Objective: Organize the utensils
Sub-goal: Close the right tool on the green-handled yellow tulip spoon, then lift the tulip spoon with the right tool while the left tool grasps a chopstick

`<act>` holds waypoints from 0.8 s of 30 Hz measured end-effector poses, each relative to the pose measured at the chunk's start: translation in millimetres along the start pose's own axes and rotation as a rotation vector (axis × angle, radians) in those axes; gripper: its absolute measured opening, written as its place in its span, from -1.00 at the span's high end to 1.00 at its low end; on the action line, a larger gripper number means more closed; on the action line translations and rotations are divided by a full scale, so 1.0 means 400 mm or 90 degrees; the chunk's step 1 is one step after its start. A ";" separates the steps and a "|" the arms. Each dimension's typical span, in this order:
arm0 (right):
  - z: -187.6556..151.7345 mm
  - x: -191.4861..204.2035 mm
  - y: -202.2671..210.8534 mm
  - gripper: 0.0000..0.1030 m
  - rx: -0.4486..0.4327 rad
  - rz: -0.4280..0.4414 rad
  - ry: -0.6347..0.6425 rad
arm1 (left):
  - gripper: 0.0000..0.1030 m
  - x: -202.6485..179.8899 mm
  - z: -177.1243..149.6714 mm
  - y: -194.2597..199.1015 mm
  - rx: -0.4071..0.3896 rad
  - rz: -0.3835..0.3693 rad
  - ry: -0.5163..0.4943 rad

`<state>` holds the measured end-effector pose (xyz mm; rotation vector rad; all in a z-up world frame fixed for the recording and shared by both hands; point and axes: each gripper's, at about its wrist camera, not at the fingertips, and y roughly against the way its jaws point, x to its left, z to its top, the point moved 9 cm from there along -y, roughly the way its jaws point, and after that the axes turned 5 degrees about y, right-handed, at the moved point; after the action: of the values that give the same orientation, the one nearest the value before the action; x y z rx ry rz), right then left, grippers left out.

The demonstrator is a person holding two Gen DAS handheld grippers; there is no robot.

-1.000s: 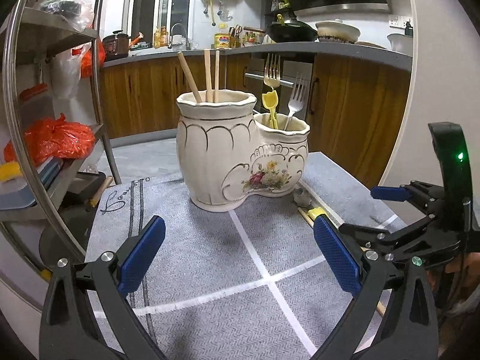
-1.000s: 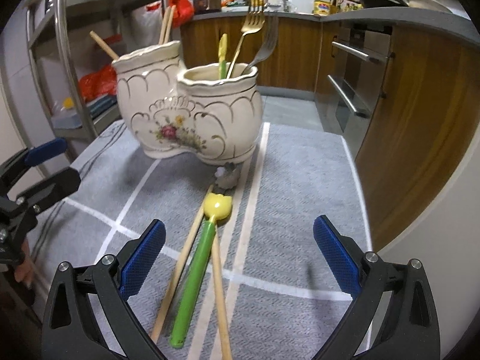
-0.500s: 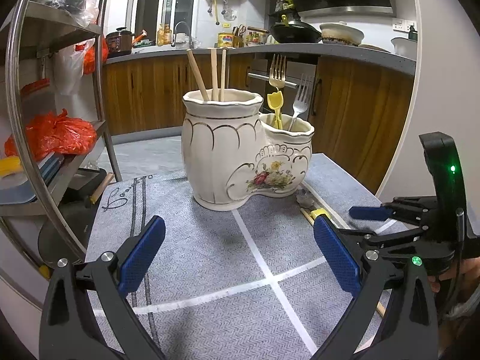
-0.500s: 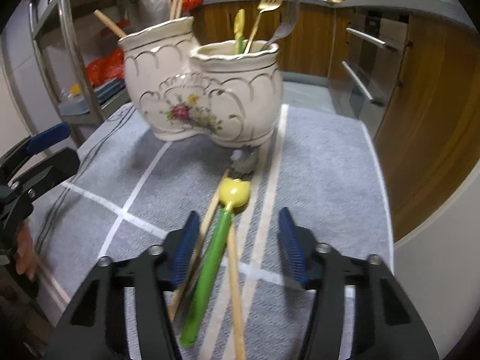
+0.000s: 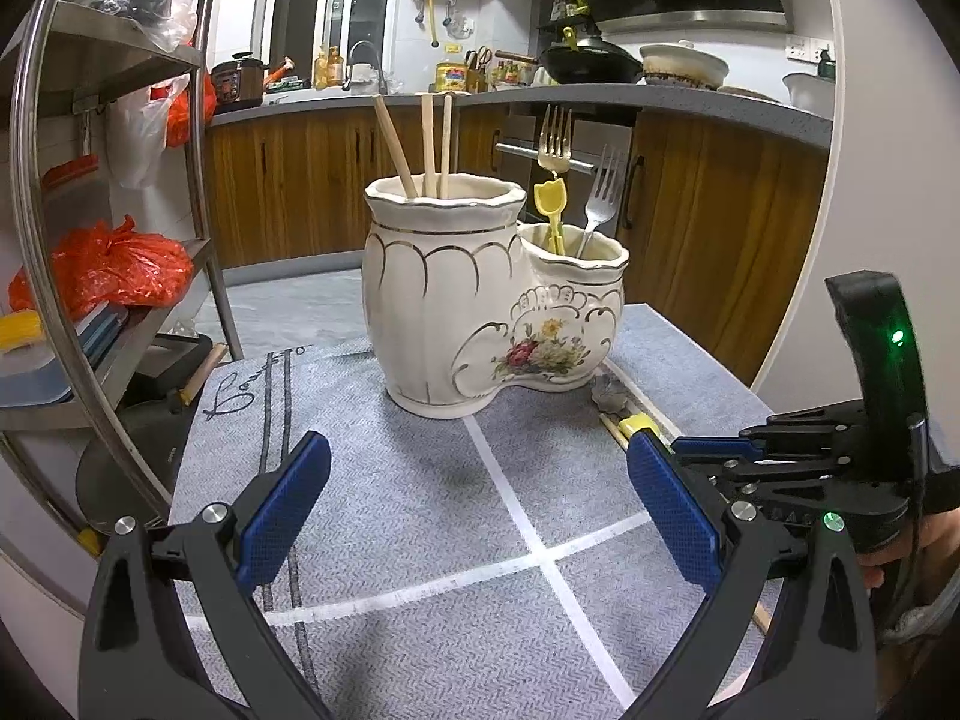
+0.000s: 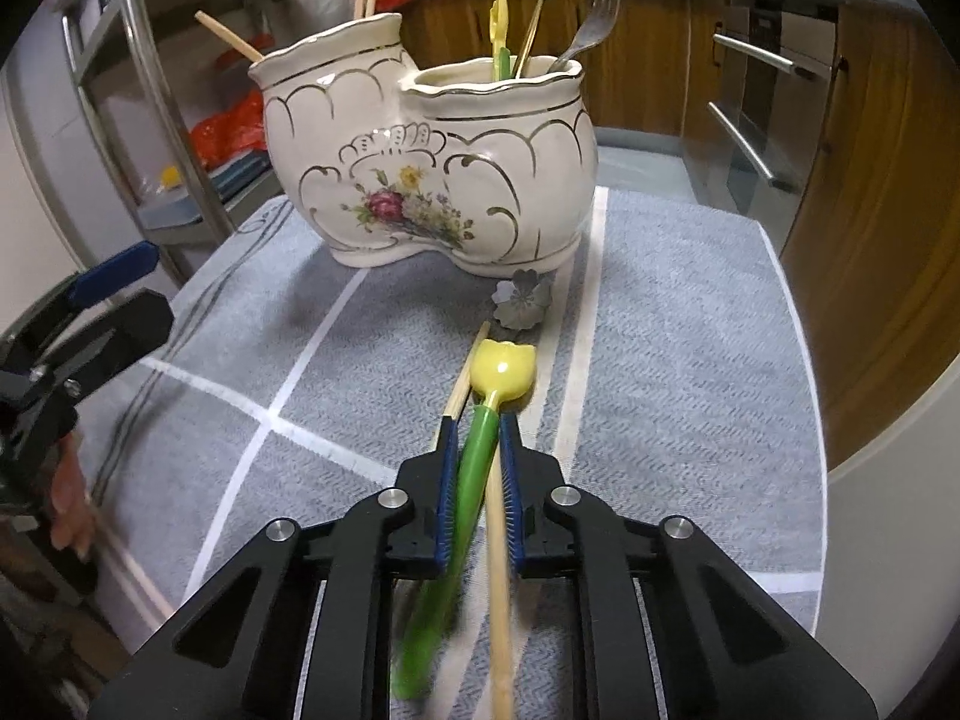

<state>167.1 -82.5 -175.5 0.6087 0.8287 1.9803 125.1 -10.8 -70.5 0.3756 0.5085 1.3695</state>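
Green plastic makes up the stem of the tulip-topped utensil (image 6: 480, 456), which lies on the grey cloth (image 6: 690, 360) in front of the ceramic holder (image 6: 432, 162). The right gripper (image 6: 474, 468) has its blue pads pressed in on that stem just behind the yellow head, and a loose chopstick (image 6: 498, 570) appears caught between them too. The left gripper (image 5: 474, 510) hangs spread wide over bare cloth, holding nothing.

I judge the utensil light, stiff and rather slick, so a grip near the head suits it, though the long tail may swing. The chopstick looks likely to slip or come along unwanted. The holder seems heavy but breakable.

Blur hides the stem's lower end. A second chopstick (image 6: 465, 372) lies partly hidden beside the pads, and the grey flower-shaped piece (image 6: 522, 300) is hard to identify.
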 end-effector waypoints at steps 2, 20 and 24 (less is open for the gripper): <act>0.005 -0.005 0.008 0.79 -0.008 0.004 -0.004 | -0.89 -0.005 -0.005 -0.003 0.007 0.004 -0.001; 0.046 -0.099 0.148 0.80 -0.129 -0.002 -0.043 | -0.63 -0.197 -0.102 -0.095 0.159 0.048 -0.075; 0.043 -0.094 0.157 0.80 -0.135 0.001 -0.037 | -0.40 -0.208 -0.121 -0.124 0.194 0.063 -0.061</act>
<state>163.7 -134.3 -121.2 0.5395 0.5738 2.0096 129.8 -103.1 -127.1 0.7207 0.6273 1.3632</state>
